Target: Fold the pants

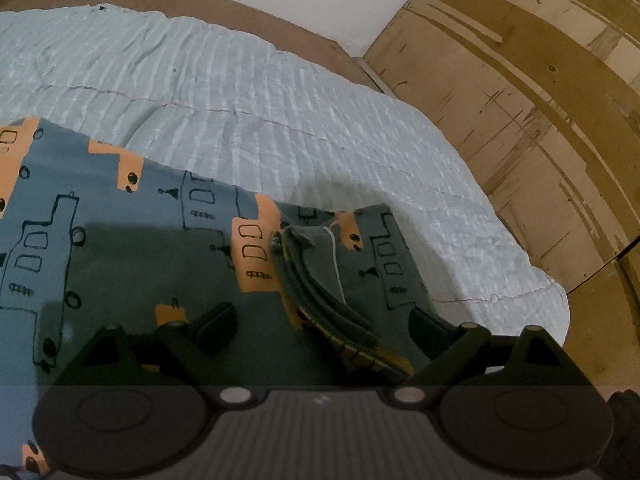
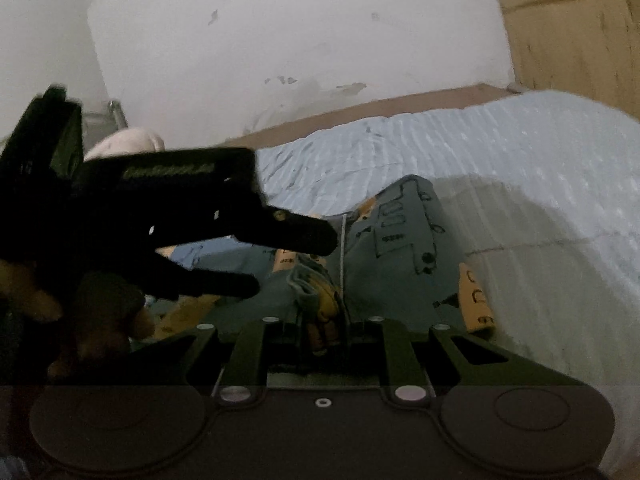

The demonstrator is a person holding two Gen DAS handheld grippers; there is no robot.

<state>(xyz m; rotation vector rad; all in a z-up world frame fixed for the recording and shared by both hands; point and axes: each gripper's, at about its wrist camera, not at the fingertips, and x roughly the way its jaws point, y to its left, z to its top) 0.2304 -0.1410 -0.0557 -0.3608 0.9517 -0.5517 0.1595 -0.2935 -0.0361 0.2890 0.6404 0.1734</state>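
Gripping the bunched waistband (image 2: pixel 320 300), the right claw (image 2: pixel 324 332) is clenched on the pants (image 2: pixel 404 236), which lie on the bed (image 2: pixel 540 184) over its pale blue quilt. Left claw (image 1: pixel 324 320) hangs released, fingers spread wide either side of the folded waistband, just above the blue and orange fabric.

The pants (image 1: pixel 120 216) are slate blue, printed with black line-drawn trains and orange blocks; their waistband (image 1: pixel 340 320) shows dark grey with yellow. The bedspread (image 1: pixel 260 80) is pale blue with fine ribbed stripes. Both claws are black.
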